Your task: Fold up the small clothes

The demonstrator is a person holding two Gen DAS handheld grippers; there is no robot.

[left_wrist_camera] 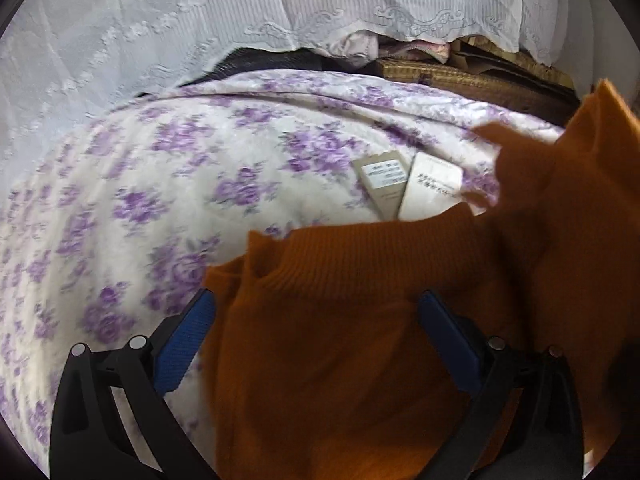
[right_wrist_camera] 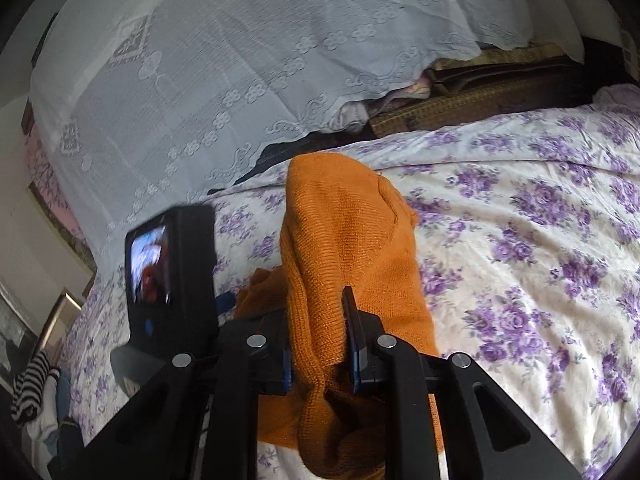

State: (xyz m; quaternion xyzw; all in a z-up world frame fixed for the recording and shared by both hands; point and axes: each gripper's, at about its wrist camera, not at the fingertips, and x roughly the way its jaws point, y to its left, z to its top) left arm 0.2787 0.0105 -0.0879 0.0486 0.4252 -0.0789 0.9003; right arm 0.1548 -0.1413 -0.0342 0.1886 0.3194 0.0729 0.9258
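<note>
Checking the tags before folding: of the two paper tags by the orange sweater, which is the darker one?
The left tag, tan-grey with a white printed label, is the darker. The right tag is pale cream, its lower end behind the orange sweater. Both lie on the floral bedspread.

Floral bedspread (left_wrist_camera: 160,208) w/ lace curtain (right_wrist_camera: 240,60) behind

The left gripper (left_wrist_camera: 316,308) has its blue-padded fingers (left_wrist_camera: 184,344) spread wide, tips toward 12 o'clock. The right gripper (right_wrist_camera: 320,320) has its fingers (right_wrist_camera: 354,336) pinched close together on orange knit, also pointing toward 12 o'clock.
</note>
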